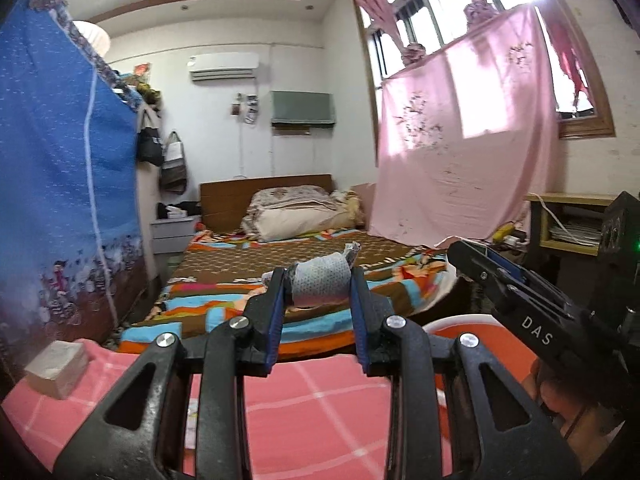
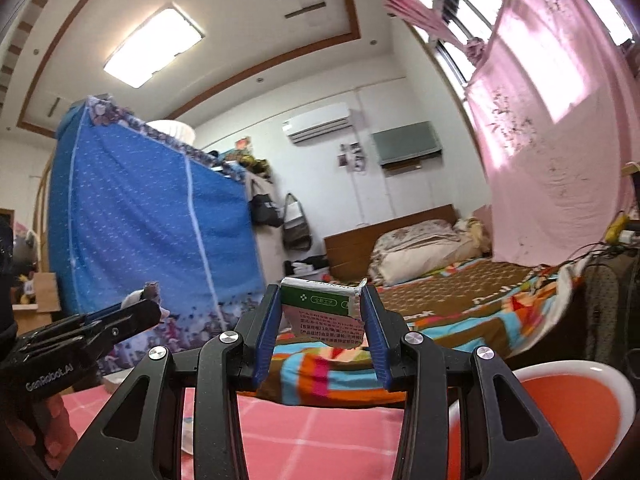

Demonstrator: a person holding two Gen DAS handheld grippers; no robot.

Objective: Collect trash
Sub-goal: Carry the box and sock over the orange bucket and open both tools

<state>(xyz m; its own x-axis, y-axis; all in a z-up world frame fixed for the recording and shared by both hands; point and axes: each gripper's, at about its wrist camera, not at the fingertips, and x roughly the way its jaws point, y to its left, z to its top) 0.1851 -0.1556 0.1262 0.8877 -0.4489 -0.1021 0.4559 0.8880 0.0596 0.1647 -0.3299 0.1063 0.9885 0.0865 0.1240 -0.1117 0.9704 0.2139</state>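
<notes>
My left gripper (image 1: 318, 282) is shut on a crumpled grey-white wrapper (image 1: 320, 280), held up above the pink checked tablecloth (image 1: 304, 408). In the right wrist view my right gripper (image 2: 322, 310) is shut on a torn green and white paper packet (image 2: 326, 312) printed with text. Each gripper shows in the other's view: the right gripper (image 1: 472, 254) enters from the right, and the left gripper (image 2: 150, 306) enters from the left with the wrapper (image 2: 150, 290) sticking out of its tip. Both point roughly level towards the bed.
A bed with a colourful blanket (image 1: 320, 264) lies ahead. A blue fabric wardrobe (image 1: 60, 168) stands on the left, a pink curtain (image 1: 460, 152) on the right. An orange and white chair (image 2: 568, 404) sits at lower right. A small grey block (image 1: 56, 368) rests on the tablecloth.
</notes>
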